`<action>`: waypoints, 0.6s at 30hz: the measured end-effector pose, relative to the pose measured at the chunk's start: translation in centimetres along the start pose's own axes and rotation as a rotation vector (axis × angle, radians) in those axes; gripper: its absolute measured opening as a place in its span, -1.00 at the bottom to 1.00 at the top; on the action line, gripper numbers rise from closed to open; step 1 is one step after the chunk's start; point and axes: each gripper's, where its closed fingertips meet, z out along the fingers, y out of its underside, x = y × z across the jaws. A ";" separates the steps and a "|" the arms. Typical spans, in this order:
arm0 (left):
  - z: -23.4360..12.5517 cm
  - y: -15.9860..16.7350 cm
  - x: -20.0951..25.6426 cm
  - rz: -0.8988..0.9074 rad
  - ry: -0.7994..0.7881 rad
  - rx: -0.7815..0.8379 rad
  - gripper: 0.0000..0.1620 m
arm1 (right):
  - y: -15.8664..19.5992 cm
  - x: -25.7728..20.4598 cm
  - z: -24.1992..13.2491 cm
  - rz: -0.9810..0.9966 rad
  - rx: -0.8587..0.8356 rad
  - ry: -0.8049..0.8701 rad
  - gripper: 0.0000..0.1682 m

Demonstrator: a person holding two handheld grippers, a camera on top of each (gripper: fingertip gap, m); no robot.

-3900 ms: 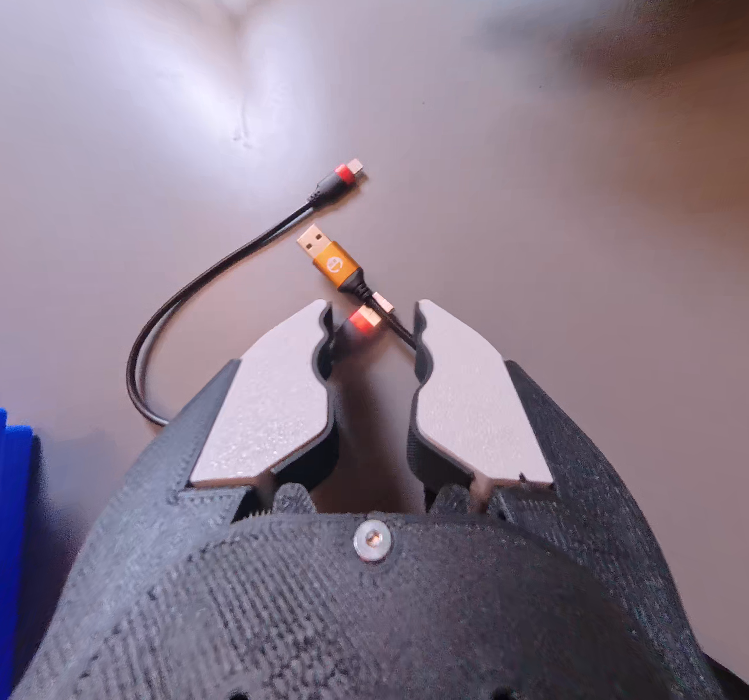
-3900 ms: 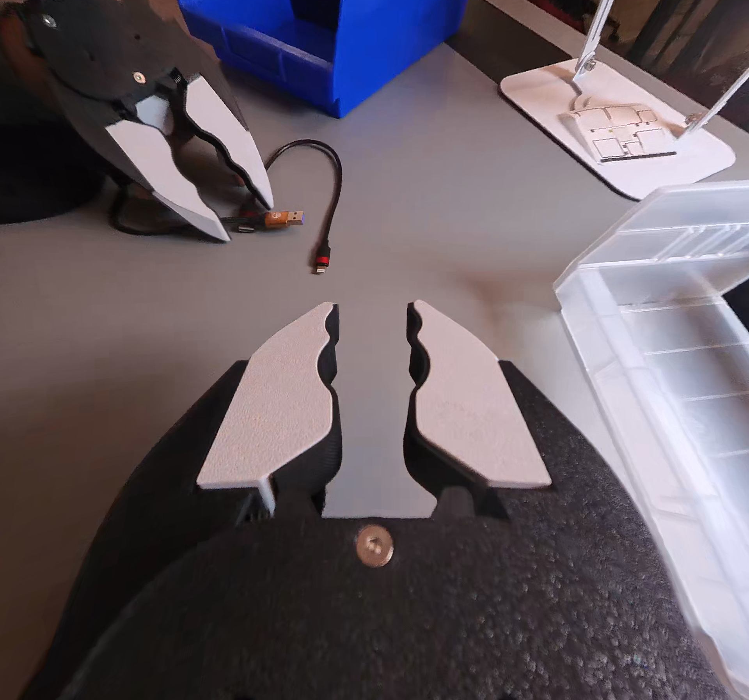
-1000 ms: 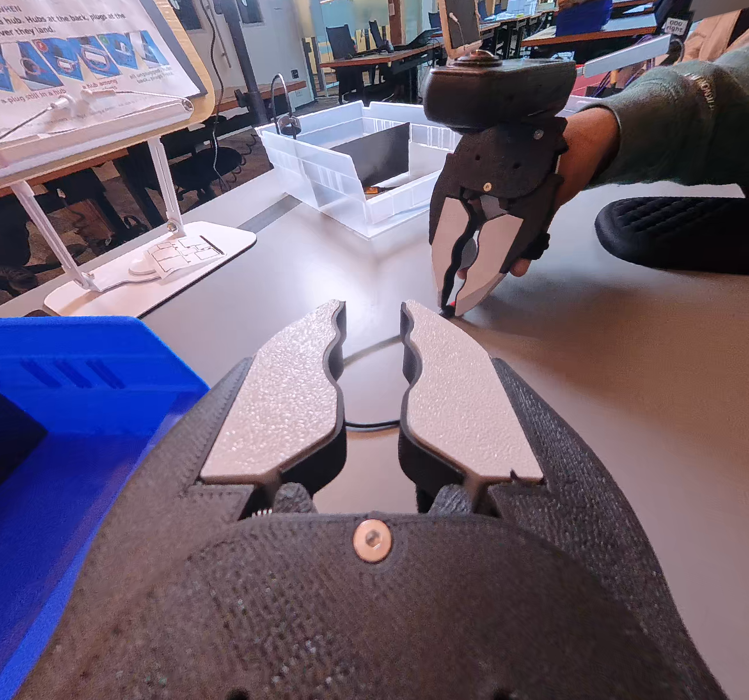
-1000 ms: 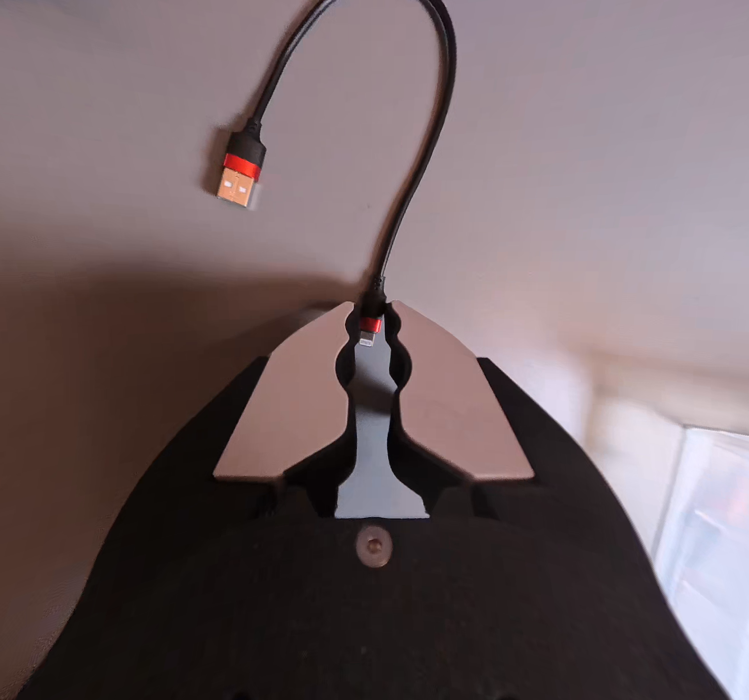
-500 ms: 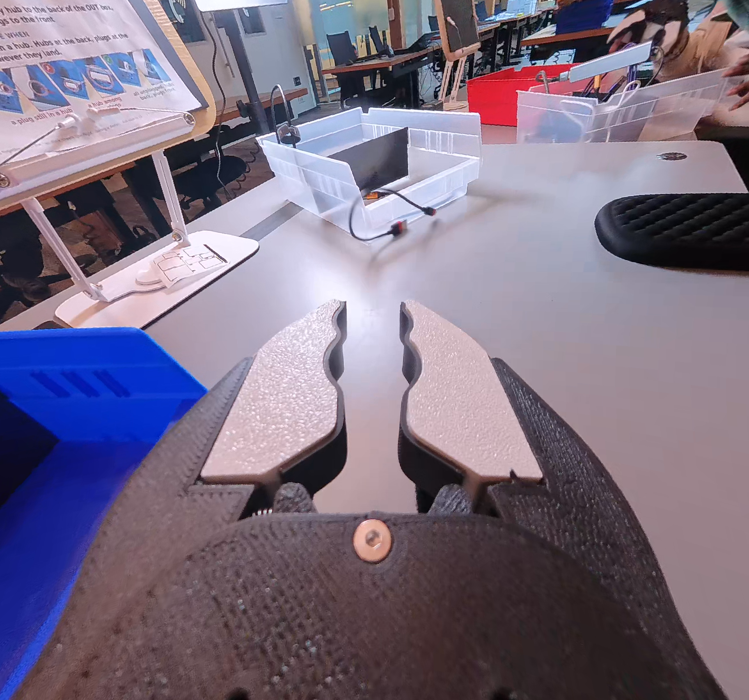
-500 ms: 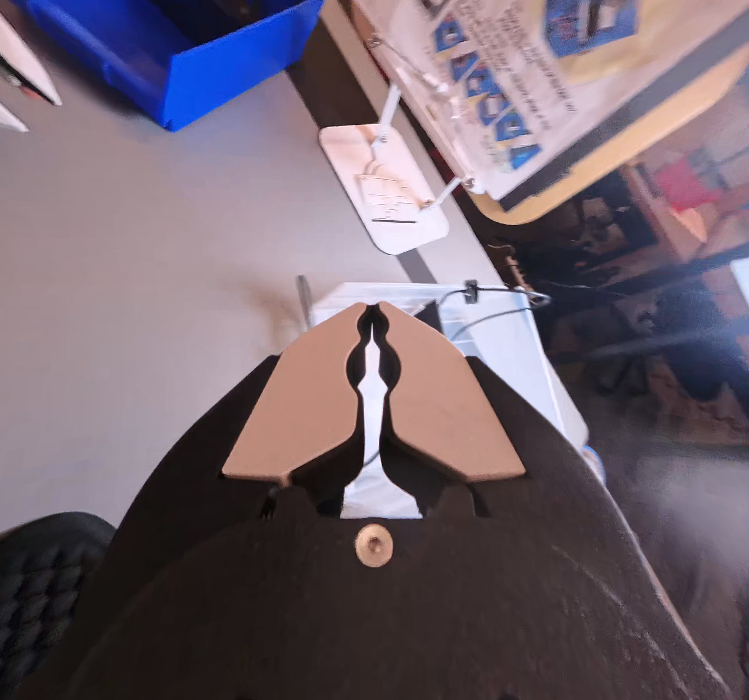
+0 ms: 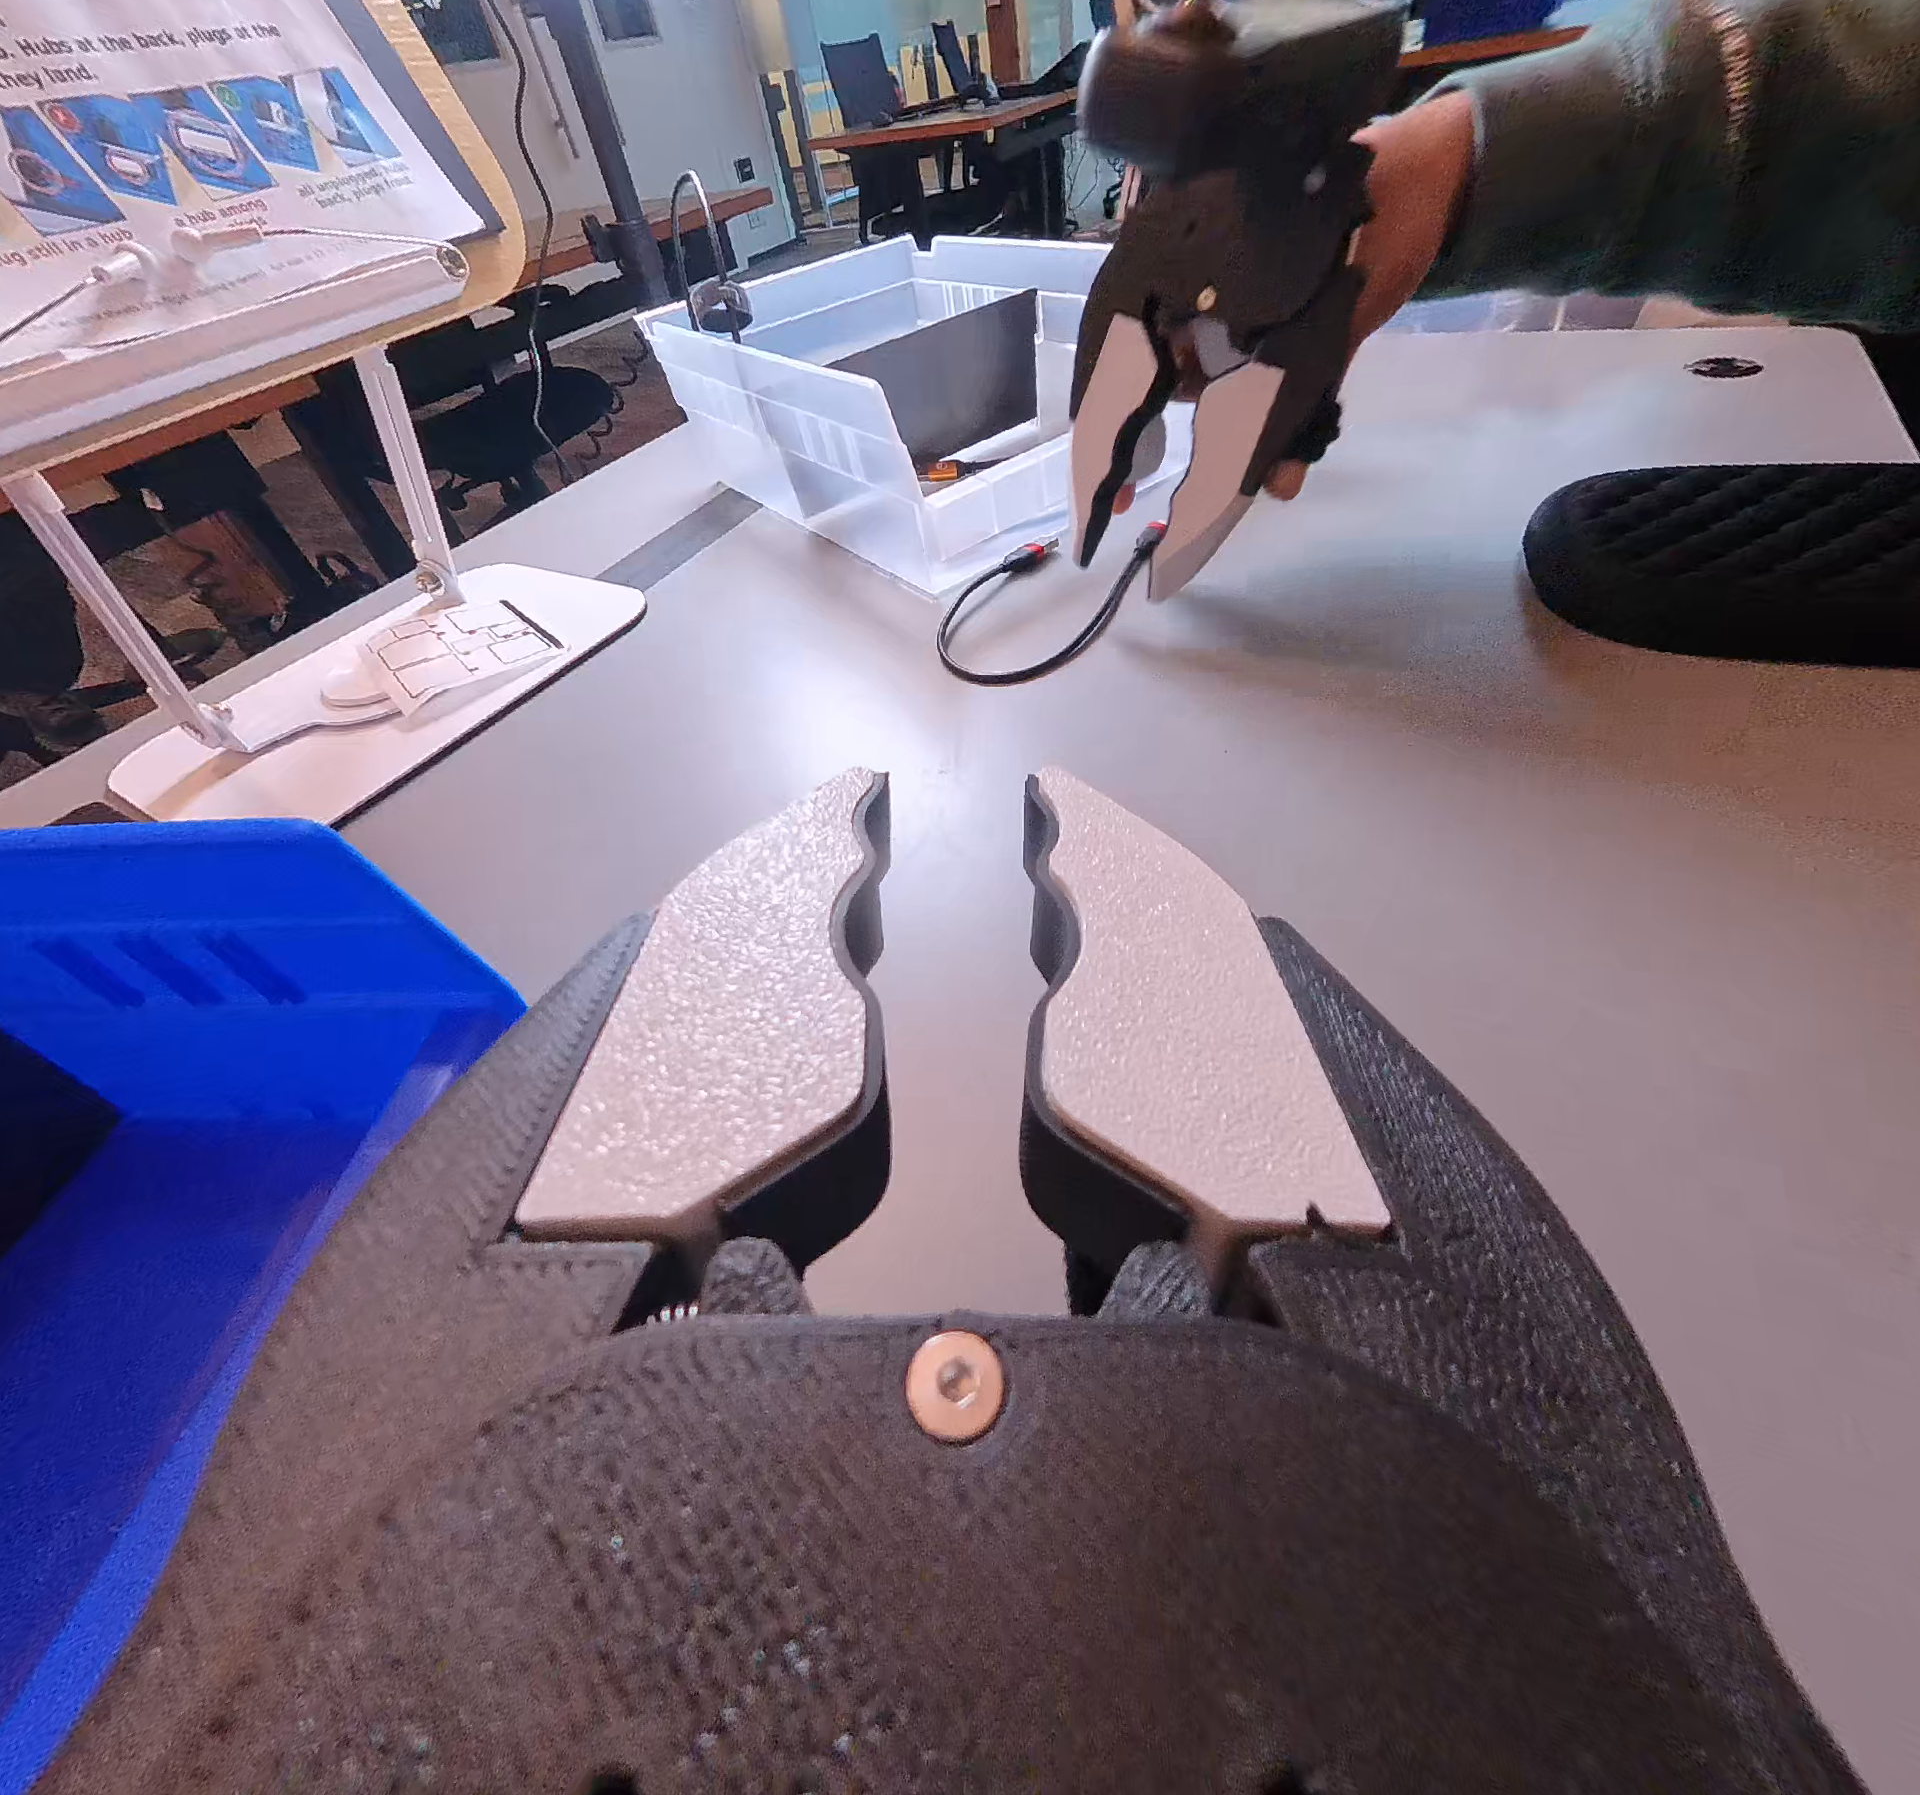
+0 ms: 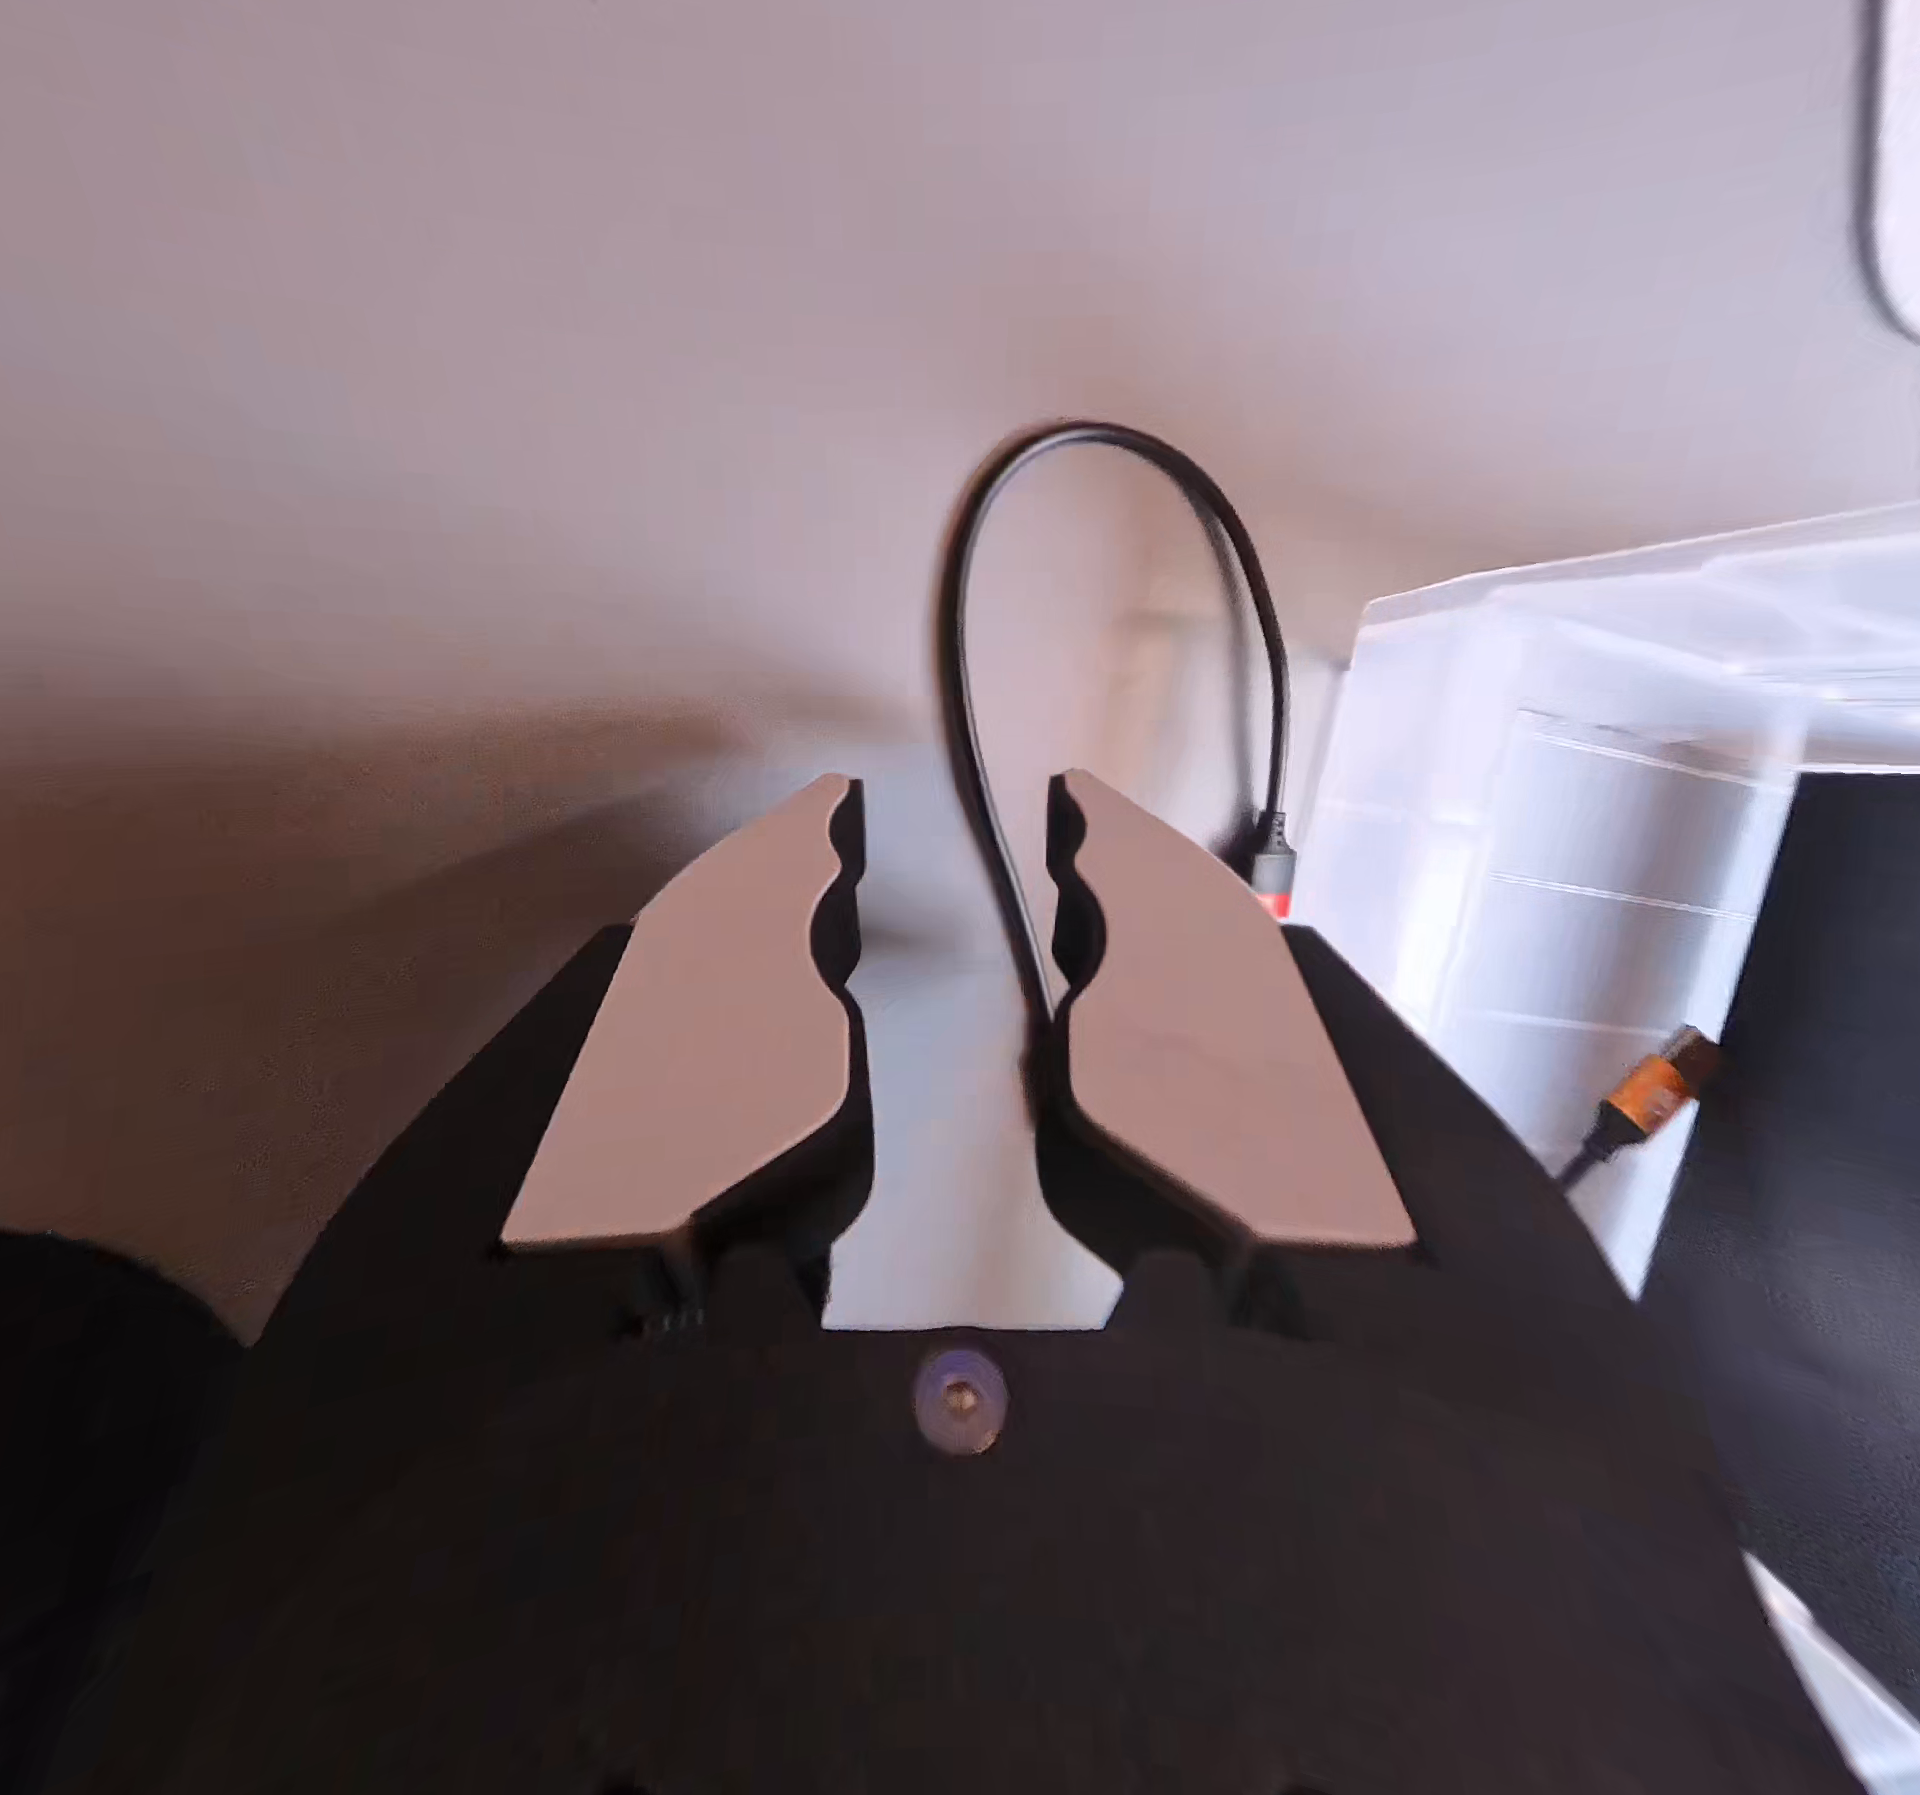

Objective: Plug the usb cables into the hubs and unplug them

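Note:
A short black USB cable with red plugs lies looped on the grey table in front of a clear bin. My right gripper, held in a hand, hovers open over one red plug. In the right wrist view the right gripper is open and the cable runs between its fingers. The other red plug lies beside the clear bin. An orange-plugged cable lies inside the bin and also shows in the left wrist view. My left gripper is open and empty. No hub is visible.
A blue bin sits close at my left gripper's left. A white stand base carries an instruction board at the back left. A black padded rest lies at the right. A black panel stands in the clear bin. The tips of one gripper are about 25 cm away from the tips of the other.
The right gripper, shut and lifted half a second ago, has come down by the clear bin and opened; the black cable now lies on the table there. The left gripper has barely moved.

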 end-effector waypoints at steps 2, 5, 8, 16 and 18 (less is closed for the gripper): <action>0.0 0.1 0.0 0.000 0.000 -0.007 -0.70 | 0.6 0.6 1.2 0.019 -0.034 -0.028 -0.69; 0.0 0.2 -0.1 0.000 0.002 -0.010 -0.70 | 0.5 0.6 1.7 0.054 -0.032 -0.102 -0.88; 0.1 0.4 0.0 -0.007 0.010 -0.013 -0.70 | 0.6 -0.1 1.6 0.048 -0.063 -0.153 -0.96; 0.1 0.3 0.2 -0.005 0.018 -0.009 -0.70 | -5.3 -1.6 -9.2 -0.033 0.268 -0.163 -0.96; 0.2 0.4 0.3 -0.008 0.025 -0.015 -0.70 | -5.9 0.4 -13.3 -0.024 0.311 -0.078 -0.96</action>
